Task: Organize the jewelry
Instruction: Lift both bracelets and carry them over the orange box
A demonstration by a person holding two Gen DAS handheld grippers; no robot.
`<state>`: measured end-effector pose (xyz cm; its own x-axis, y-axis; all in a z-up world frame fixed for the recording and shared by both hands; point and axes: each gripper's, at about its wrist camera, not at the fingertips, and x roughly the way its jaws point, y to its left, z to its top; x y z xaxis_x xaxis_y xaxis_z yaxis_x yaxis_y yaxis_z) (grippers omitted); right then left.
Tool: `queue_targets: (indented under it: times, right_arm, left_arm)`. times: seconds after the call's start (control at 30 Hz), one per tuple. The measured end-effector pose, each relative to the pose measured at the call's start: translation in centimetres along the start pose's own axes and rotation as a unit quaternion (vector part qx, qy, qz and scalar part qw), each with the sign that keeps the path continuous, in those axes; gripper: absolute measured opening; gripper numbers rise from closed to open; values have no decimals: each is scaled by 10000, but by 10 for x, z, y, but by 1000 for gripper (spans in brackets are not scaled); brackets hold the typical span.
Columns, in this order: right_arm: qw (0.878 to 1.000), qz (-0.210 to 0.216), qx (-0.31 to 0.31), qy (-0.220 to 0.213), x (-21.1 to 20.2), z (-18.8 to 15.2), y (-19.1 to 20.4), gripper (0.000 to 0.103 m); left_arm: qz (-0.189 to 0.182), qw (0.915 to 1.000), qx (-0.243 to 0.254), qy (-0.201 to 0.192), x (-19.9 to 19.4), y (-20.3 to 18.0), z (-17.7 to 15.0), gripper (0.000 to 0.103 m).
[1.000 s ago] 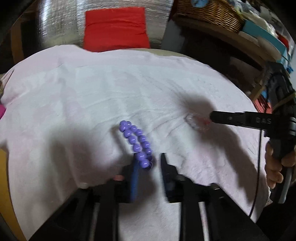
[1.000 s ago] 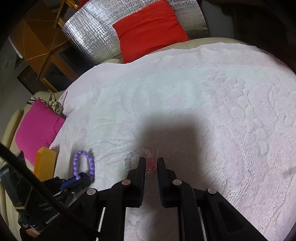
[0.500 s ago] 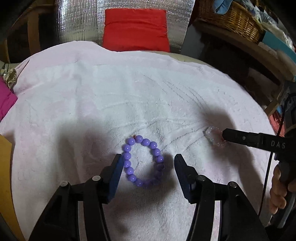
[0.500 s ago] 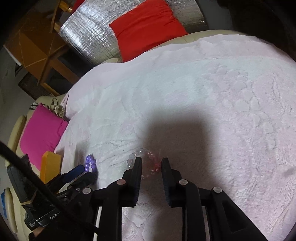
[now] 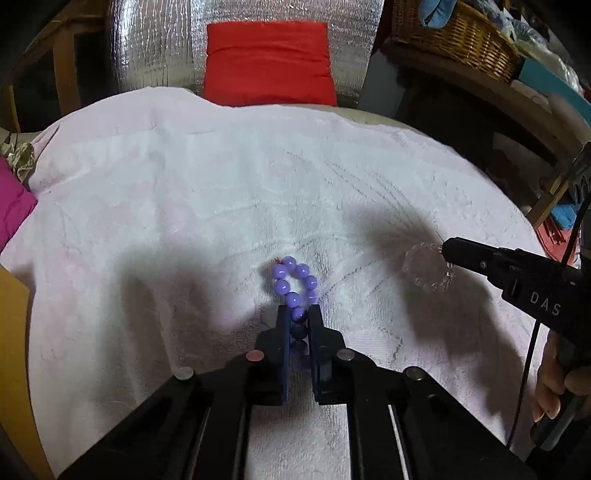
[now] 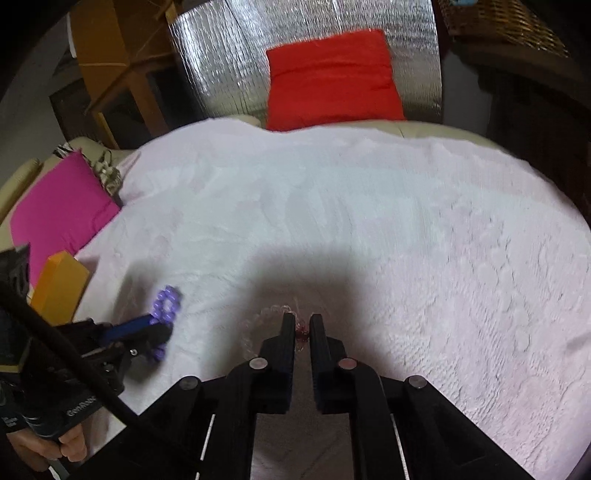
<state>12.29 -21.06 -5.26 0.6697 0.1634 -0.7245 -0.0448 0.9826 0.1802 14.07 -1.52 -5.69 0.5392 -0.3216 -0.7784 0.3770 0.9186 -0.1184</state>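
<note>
A purple bead bracelet (image 5: 295,288) is pinched between the jaws of my left gripper (image 5: 298,314); its free end sticks out forward over the pale pink towel (image 5: 221,206). It also shows in the right wrist view (image 6: 166,302), held by the left gripper (image 6: 157,326). A clear bead bracelet (image 5: 428,269) with a small red charm hangs from my right gripper (image 5: 445,247). In the right wrist view my right gripper (image 6: 302,321) is shut on the clear bracelet (image 6: 266,317).
A red cushion (image 5: 267,62) leans on a silver foil panel (image 5: 155,44) at the back. A magenta cushion (image 6: 55,210) and an orange box (image 6: 59,288) lie at the left. A wicker basket (image 5: 454,33) stands on a shelf at the back right.
My left gripper was open around the purple bracelet lying flat; it has now shut on it. My right gripper keeps its hold on the clear bracelet and has lifted it slightly.
</note>
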Motion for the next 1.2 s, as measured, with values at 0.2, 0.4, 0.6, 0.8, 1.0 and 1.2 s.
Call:
queue_targets:
  times: [0.2,0.4,0.6,0.8,1.0,1.2]
  right_arm:
    - [9999,107,53,-124,-11,5,1,9]
    - [9996,188,143,-155,-19,6,-9,9]
    - [9976,458,479,-195,-26,8,-23,9]
    - [9960,689,456,-346,-39,11,-11,9]
    - [9935,935,398,-517,-55,12,10,9]
    - [9911,1175,227,-580,-63,12,50,9]
  left_arm:
    - [-69,9999,-30,-128,-17,3,-2,9]
    - [-201,9994,110,-246,-35,-4,-6,9]
    - [-294,9983,84,-500,-56,-4,-7,9]
    - [-243,9970,16,-730,-74,-1,-7,9]
    - [-31,9968,-155,-782,-92,10,-14,9]
    - [171,9953,-458,-834,-116,22,-30,9]
